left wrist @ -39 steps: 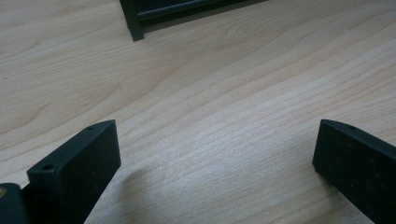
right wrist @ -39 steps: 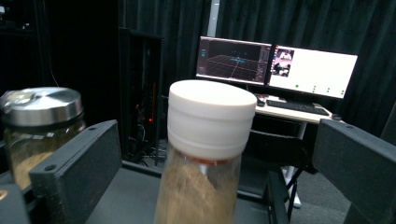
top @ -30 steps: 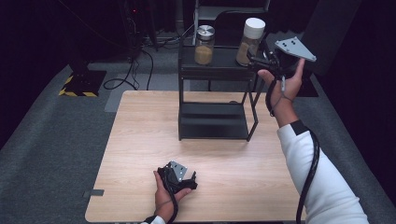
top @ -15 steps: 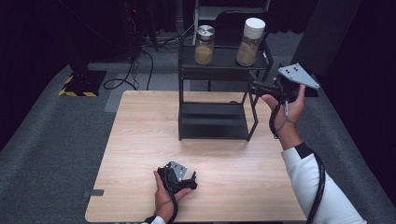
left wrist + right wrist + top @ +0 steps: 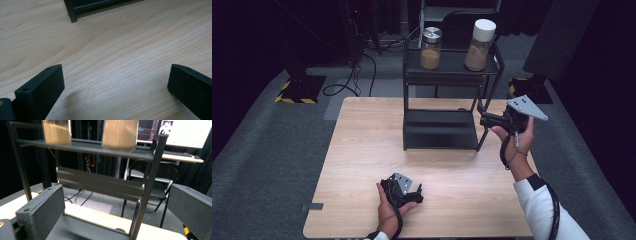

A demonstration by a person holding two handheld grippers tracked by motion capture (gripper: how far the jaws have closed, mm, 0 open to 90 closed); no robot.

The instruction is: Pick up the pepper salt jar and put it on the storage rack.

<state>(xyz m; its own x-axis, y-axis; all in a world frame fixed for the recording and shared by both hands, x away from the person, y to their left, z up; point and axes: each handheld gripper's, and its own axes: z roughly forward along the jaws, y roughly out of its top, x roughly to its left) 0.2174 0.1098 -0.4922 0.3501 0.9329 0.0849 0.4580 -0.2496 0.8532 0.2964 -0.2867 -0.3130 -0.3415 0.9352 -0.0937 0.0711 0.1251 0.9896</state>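
Jars, white-lidded jar (image 5: pixel 479 44) and its neighbour, stand on the rack's top shelf (image 5: pixel 451 62) while the right gripper (image 5: pixel 484 119), jaws wide and empty, hovers lower beside it; the reach likely calls for rising

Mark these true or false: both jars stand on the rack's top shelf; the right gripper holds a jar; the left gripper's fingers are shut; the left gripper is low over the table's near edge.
1. Both jars stand on the top shelf of the rack: true; the silver-lidded jar and the white-lidded jar are there.
2. The right gripper holds a jar: false; its fingers are spread and empty, beside the rack.
3. The left gripper has its fingers shut: false; they are wide apart over bare wood.
4. The left gripper is low near the table front edge: true.
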